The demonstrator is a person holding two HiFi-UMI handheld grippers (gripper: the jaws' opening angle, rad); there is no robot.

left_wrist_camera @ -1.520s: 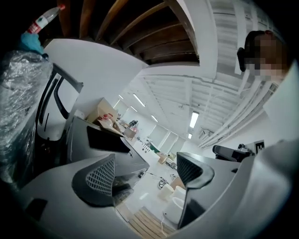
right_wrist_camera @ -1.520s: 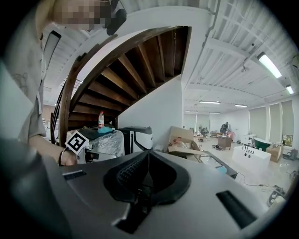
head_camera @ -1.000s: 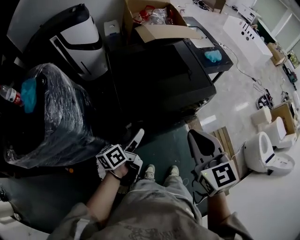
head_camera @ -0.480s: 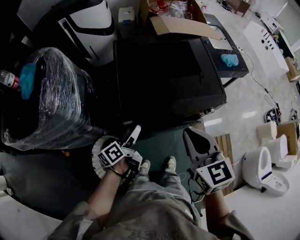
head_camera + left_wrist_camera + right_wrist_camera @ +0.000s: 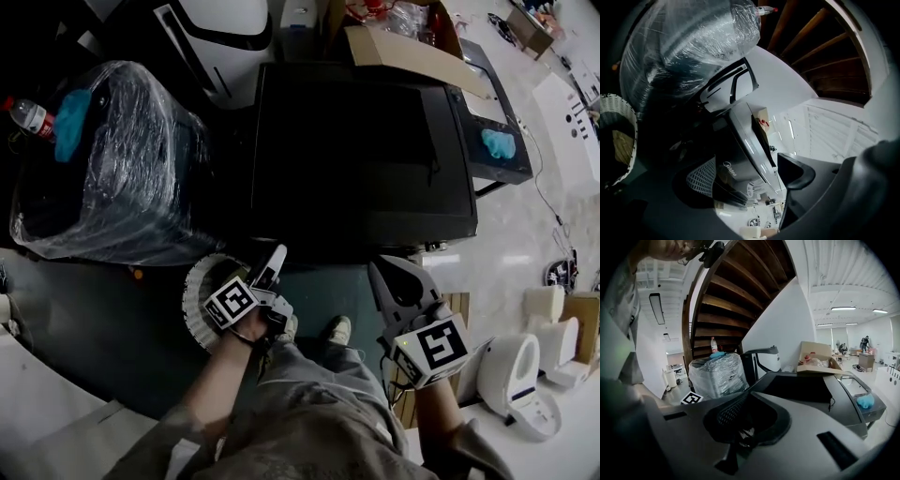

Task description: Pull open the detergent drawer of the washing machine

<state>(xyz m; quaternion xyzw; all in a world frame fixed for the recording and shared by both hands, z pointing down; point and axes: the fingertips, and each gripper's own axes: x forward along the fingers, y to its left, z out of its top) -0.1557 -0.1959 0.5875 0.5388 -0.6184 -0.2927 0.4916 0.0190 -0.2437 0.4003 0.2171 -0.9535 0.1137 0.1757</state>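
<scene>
closer now to the black boxy washing machine (image 5: 366, 159), left gripper (image 5: 271, 266) gapes empty, right gripper (image 5: 382, 277) closed tight.

Left claw (image 5: 747, 176) gaping, empty; dark washing machine (image 5: 737, 149) beyond; wicker basket (image 5: 621, 126) left.

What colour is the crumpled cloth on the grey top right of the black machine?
Turquoise; the crumpled cloth shows best in the head view.
</scene>
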